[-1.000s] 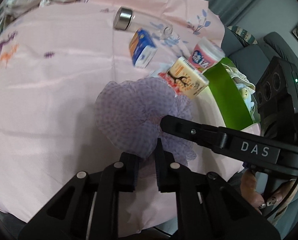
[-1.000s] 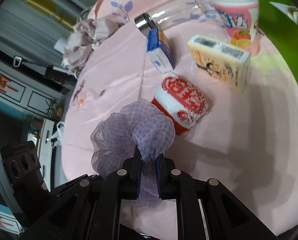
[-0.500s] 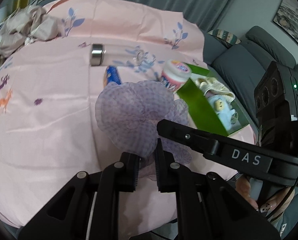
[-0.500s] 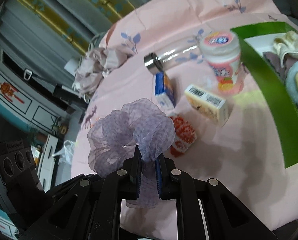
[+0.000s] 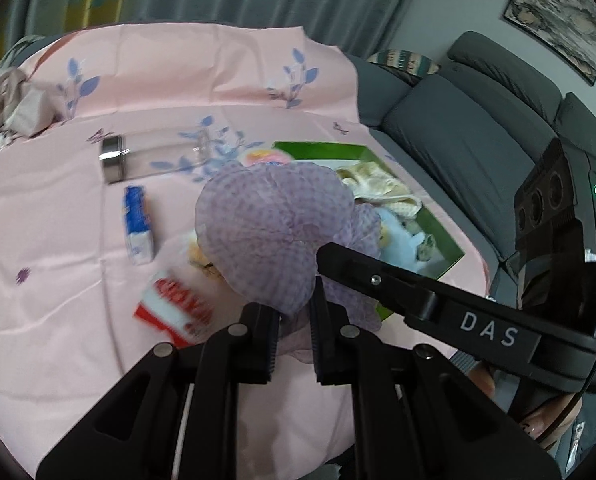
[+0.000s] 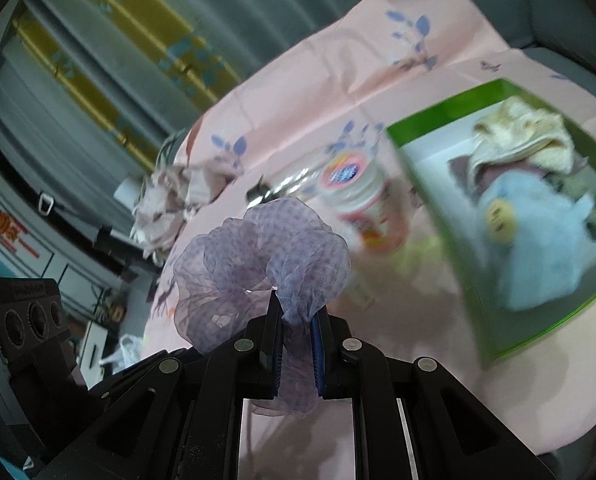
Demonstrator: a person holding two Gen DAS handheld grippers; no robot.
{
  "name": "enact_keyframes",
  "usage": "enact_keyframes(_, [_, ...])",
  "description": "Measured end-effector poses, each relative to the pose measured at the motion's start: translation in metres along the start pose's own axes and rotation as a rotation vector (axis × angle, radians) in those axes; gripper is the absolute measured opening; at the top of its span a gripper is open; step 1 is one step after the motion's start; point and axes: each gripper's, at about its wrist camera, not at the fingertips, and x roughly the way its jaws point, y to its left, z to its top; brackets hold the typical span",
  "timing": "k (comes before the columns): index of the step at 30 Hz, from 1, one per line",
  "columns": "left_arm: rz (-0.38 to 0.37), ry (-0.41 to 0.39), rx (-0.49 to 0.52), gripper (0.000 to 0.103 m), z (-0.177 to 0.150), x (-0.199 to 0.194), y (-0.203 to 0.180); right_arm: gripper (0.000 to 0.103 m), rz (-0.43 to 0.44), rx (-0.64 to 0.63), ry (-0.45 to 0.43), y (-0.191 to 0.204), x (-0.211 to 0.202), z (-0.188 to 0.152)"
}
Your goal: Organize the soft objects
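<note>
A frilly purple mesh scrunchie (image 5: 274, 224) (image 6: 266, 256) hangs in the air above the pink cloth, held from both sides. My left gripper (image 5: 294, 308) is shut on its lower fold. My right gripper (image 6: 296, 314) is shut on another fold, and in the left wrist view it reaches in as a black bar from the right. A green box (image 5: 321, 148) (image 6: 429, 168) lies beyond the scrunchie, holding a cream cloth (image 6: 521, 140) and a pale blue plush (image 6: 537, 232). The scrunchie hides part of the box in the left wrist view.
On the pink cloth (image 5: 58, 248) lie a glass bottle with a metal cap (image 5: 114, 158), a blue and white box (image 5: 138, 224), a red and white pack (image 5: 178, 308) and a pink jar (image 6: 357, 200). A crumpled cloth (image 6: 166, 200) sits at the far left. A grey sofa (image 5: 457, 128) stands behind.
Both grippers have risen with the scrunchie and carried it toward the green box. The box and its soft contents now show much more fully.
</note>
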Motion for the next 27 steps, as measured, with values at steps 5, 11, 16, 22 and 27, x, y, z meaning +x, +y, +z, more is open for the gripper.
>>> enact_keyframes(5, [-0.017, -0.011, 0.058, 0.010, 0.019, 0.011, -0.022, 0.013, -0.012, 0.024, -0.059, -0.016, -0.016, 0.016])
enact_keyframes(11, [-0.039, -0.015, 0.109, 0.010, 0.044, 0.034, -0.047, 0.014, -0.058, 0.057, -0.142, -0.035, -0.031, 0.038])
enact_keyframes(16, [-0.056, -0.012, 0.128, 0.011, 0.067, 0.057, -0.064, 0.014, -0.083, 0.093, -0.185, -0.055, -0.036, 0.059])
enact_keyframes(22, [-0.056, -0.008, 0.126, 0.011, 0.092, 0.086, -0.078, 0.014, -0.126, 0.123, -0.202, -0.077, -0.031, 0.090])
enact_keyframes(27, [-0.060, 0.022, 0.099, 0.011, 0.107, 0.112, -0.082, 0.014, -0.144, 0.158, -0.185, -0.099, -0.020, 0.112])
